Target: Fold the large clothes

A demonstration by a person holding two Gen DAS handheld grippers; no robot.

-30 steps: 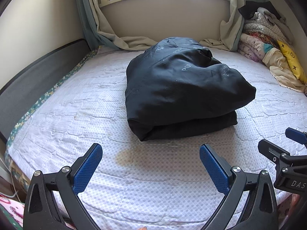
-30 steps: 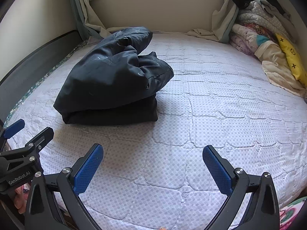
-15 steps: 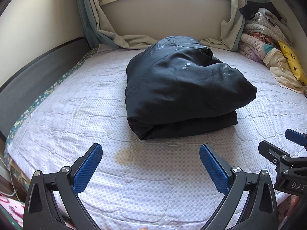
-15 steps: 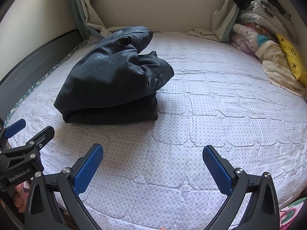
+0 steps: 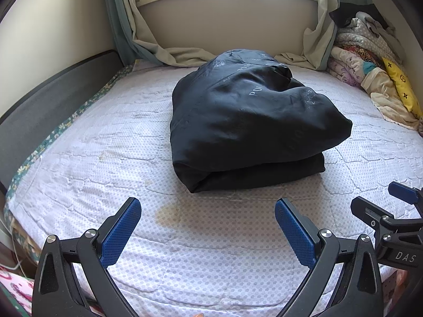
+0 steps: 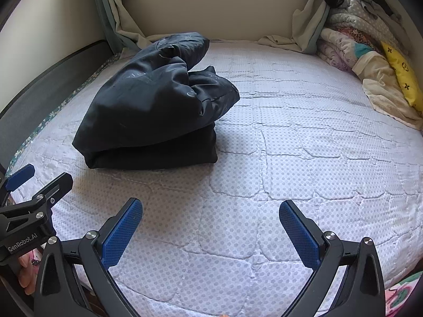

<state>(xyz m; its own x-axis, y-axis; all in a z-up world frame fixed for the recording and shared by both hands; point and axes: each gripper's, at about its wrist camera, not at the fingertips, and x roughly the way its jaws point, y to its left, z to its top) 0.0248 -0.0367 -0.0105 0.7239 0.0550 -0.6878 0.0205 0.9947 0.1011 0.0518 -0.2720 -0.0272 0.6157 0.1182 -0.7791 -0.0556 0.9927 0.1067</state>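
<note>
A big, puffy dark navy garment [image 5: 248,124] sits folded in a thick bundle on the white quilted bed [image 5: 105,158]. It lies straight ahead of the left gripper [image 5: 206,233] and ahead-left of the right gripper [image 6: 210,233], so the left is nearer. Both grippers are spread wide, holding nothing. Since a second ago, almost nothing has moved.
</note>
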